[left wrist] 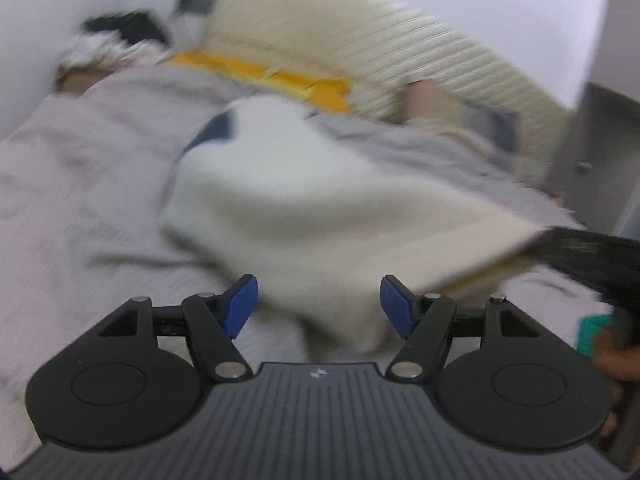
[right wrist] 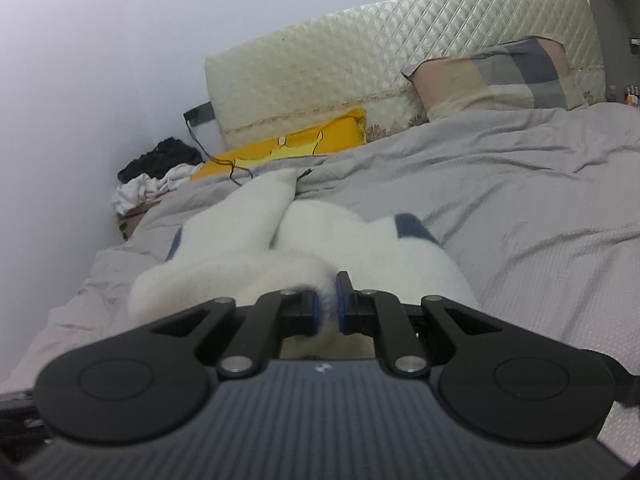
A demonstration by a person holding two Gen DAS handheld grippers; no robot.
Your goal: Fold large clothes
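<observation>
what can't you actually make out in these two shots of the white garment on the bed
- Left wrist view: motion blur smears the white garment, so its folds and edges are unclear.
- Left wrist view: the right gripper is a dark blur at the right edge; its pinch is unreadable there.
- Right wrist view: the right gripper body hides the garment's near edge.
- Neither view shows the garment's type or full outline.

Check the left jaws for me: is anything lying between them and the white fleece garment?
Nothing visible does. The left gripper stands open, and the white fleece garment lies directly ahead on the grey bedcover, its near edge showing between the blue pads. The right gripper is shut on another edge of it, off to the side.
</observation>
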